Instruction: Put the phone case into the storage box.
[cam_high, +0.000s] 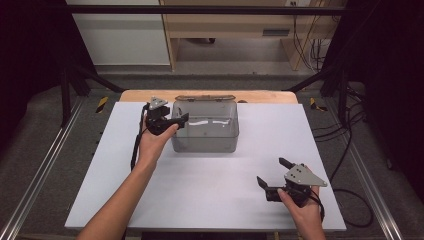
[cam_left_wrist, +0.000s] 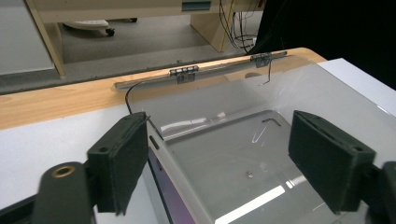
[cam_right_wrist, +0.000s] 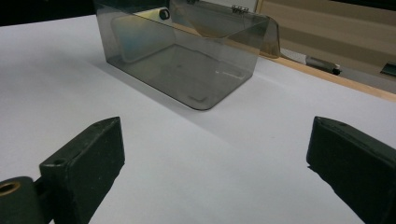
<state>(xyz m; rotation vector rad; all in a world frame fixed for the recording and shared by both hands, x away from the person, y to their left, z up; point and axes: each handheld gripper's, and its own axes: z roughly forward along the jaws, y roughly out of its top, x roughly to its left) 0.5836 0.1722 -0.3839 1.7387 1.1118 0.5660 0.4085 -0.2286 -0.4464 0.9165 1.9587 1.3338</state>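
Lidded clear box (cam_high: 205, 131) sits open, nothing visible inside.

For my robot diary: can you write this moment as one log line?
left gripper: open, at box left wall | right gripper: open, over table | box lid: open

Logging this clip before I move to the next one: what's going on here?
A person holds a gripper in each hand at a white table. The left gripper is open at the left wall of a clear, smoky-grey plastic box whose hinged lid is swung back open. The box looks empty. The right gripper is open too, over bare table nearer the person, apart from the box.
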